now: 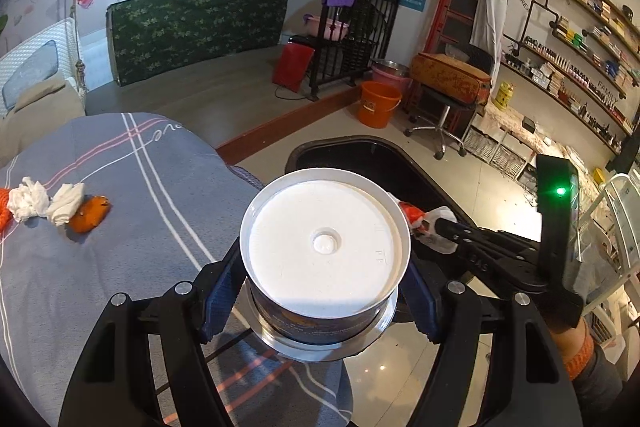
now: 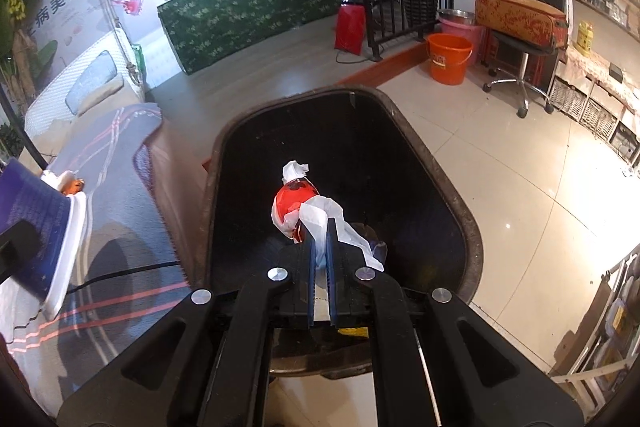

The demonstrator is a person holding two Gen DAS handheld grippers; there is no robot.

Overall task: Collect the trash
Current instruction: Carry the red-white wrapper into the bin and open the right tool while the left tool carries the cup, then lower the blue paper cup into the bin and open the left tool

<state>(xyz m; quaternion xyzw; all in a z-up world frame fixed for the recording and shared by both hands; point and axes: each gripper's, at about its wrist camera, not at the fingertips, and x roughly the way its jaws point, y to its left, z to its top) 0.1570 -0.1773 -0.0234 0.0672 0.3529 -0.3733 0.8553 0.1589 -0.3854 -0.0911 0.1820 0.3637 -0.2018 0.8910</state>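
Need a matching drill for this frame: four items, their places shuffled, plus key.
Items:
1. white-bottomed paper cup
2. red-and-white plastic wrapper
3. crumpled white tissues
4. orange plastic bucket

Places:
A. on the tiled floor
B. on the striped grey bedsheet
C. between the left gripper's fingers
D. pinched by the right gripper, over the black trash bin

Pairs: 1-C, 2-D, 3-B, 4-A

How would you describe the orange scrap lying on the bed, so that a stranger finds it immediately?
Start at the grey striped bed cover. Near its left edge lie two crumpled white tissues. The small orange scrap touches their right side; it is the only fully visible orange piece there, smooth rather than crumpled.
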